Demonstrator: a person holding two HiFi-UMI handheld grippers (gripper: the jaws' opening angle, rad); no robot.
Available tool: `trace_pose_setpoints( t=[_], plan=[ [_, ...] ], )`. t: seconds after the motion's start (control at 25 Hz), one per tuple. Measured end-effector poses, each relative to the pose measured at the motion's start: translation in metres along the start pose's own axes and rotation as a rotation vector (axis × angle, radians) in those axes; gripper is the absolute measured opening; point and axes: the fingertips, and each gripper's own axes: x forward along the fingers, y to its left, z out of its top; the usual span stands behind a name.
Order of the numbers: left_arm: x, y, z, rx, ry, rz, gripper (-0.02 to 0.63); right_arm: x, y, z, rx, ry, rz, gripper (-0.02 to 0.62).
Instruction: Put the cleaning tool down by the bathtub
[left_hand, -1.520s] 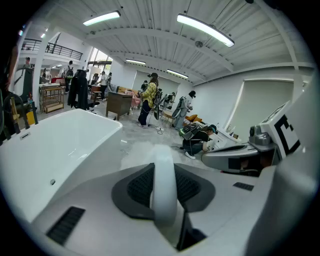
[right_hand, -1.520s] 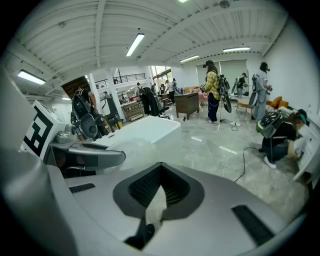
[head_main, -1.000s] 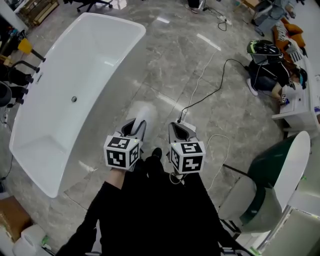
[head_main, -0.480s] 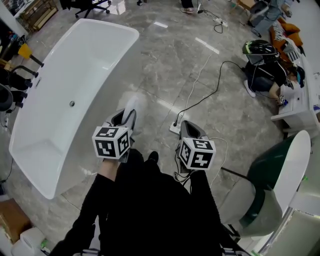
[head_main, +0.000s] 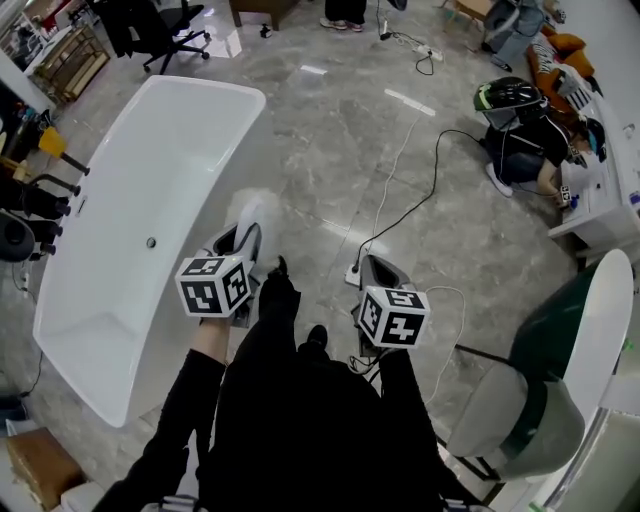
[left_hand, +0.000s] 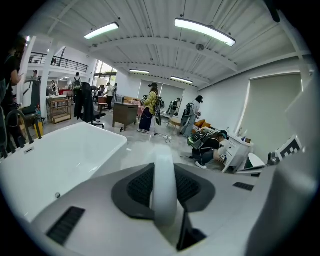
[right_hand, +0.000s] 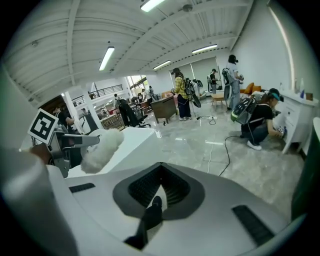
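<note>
Nearest us, our black sleeves end in the two grippers. The right gripper (head_main: 372, 270) has its jaws brought together at the tips, with nothing between them. The left gripper (head_main: 243, 240) is clamped on the cleaning tool (head_main: 252, 212).

Under both lies a glossy grey marble-patterned floor (head_main: 320, 130) that catches strips of ceiling light. A white power strip (head_main: 352, 272) lies just beside the right gripper. A black cable (head_main: 420, 195) runs from near it toward a crouching person (head_main: 530, 150) by a white cabinet. On our right stands a green-and-white chair (head_main: 560, 340).

On our left the long white bathtub (head_main: 150, 160) stretches away from us, with black fittings (head_main: 40, 195) on its outer side. Farther off we see an office chair (head_main: 165, 20), desks and standing people under a ribbed white ceiling with tube lights.

The tool is a duster. Its smooth white handle is pinched between the dark ribbed pads, and its fluffy white head reaches forward. It is held off the floor, just beside the tub's rim.
</note>
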Motion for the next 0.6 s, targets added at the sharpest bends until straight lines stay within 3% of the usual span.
trace_pose_setpoints(
  t=[0.28, 0.6],
  plan=[
    [0.050, 0.017, 0.010, -0.017, 0.023, -0.027, 0.098, 0.038, 0.003, 0.022, -0.026, 0.027, -0.016, 0.000],
    [0.147, 0.061, 0.037, -0.034, 0.068, -0.073, 0.098, 0.125, -0.007, 0.067, -0.023, 0.094, -0.053, 0.001]
  ],
)
